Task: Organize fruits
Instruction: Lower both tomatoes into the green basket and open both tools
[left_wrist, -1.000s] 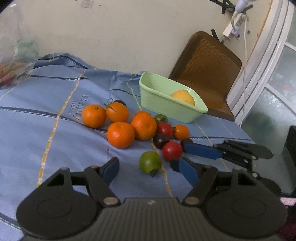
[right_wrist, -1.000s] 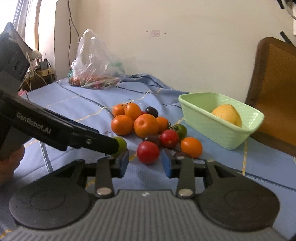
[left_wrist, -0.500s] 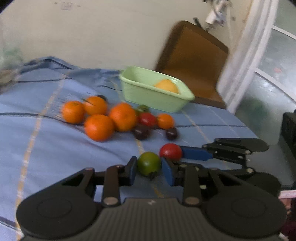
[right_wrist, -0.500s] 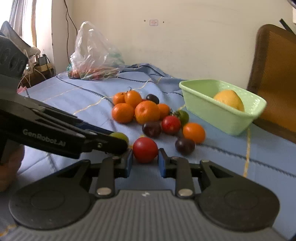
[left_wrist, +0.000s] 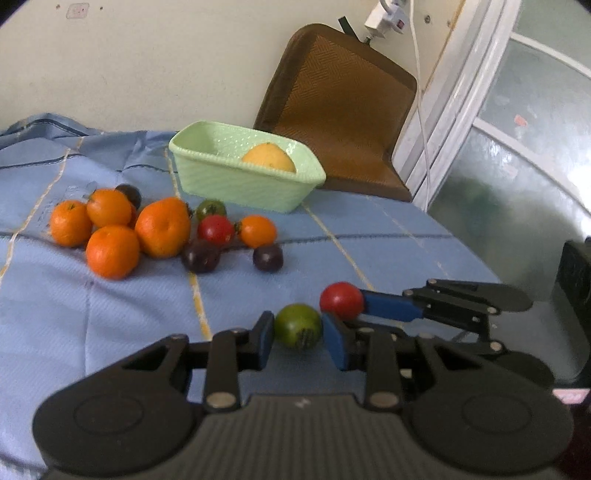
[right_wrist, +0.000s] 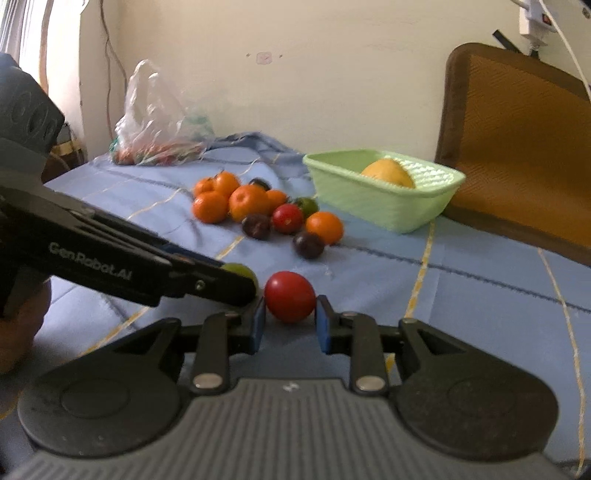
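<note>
Both grippers have just closed: the left gripper (left_wrist: 298, 338) now clamps the green tomato (left_wrist: 297, 325), and the right gripper (right_wrist: 290, 323) clamps the red tomato (right_wrist: 290, 301). Both fruits have come away from the pile, well short of the green basket (left_wrist: 236, 184), so carrying them there likely follows.

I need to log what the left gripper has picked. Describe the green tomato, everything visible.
The green tomato is small, round and smooth, green shading to olive, with a dark stem scar facing the camera. It sits clamped between the blue pads of the left gripper, low over the blue cloth. The red tomato in the right gripper is close beside it; contact is unclear.

Right claw (right_wrist: 290, 325) clamping red tomato (right_wrist: 290, 301) (left claw (right_wrist: 236, 291) alongside), blue cloth (right_wrist: 461, 288)
</note>
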